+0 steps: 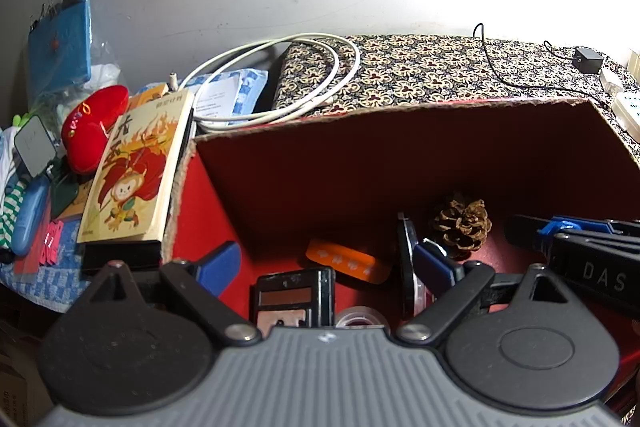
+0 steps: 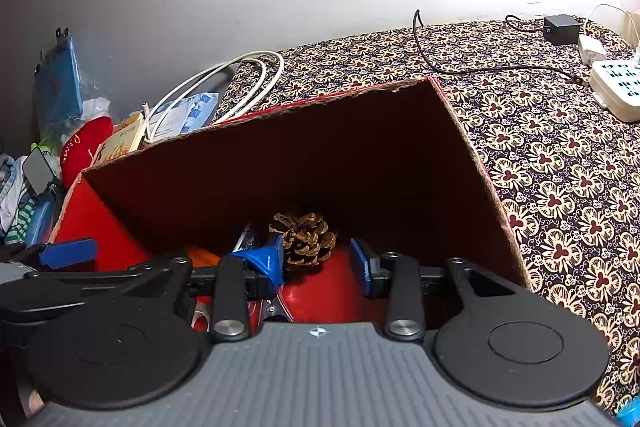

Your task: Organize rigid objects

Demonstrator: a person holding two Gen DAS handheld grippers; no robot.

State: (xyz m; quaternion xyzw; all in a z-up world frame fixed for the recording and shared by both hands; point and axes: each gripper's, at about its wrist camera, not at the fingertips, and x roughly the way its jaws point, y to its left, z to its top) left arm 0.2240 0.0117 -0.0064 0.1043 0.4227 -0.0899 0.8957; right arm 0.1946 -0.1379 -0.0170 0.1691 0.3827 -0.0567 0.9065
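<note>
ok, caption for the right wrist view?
Open right gripper poised over a red box holding a pine cone.

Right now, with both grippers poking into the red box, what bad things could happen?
1. The brown pine cone sits just beyond the right gripper, whose jaws stand apart around nothing. Squeezing it hard might snap its scales.
2. The red cardboard box is crowded: an orange oblong case and a black gadget lie near the left gripper, so reaching could knock them.
3. Both grippers work close together and might bump.
</note>
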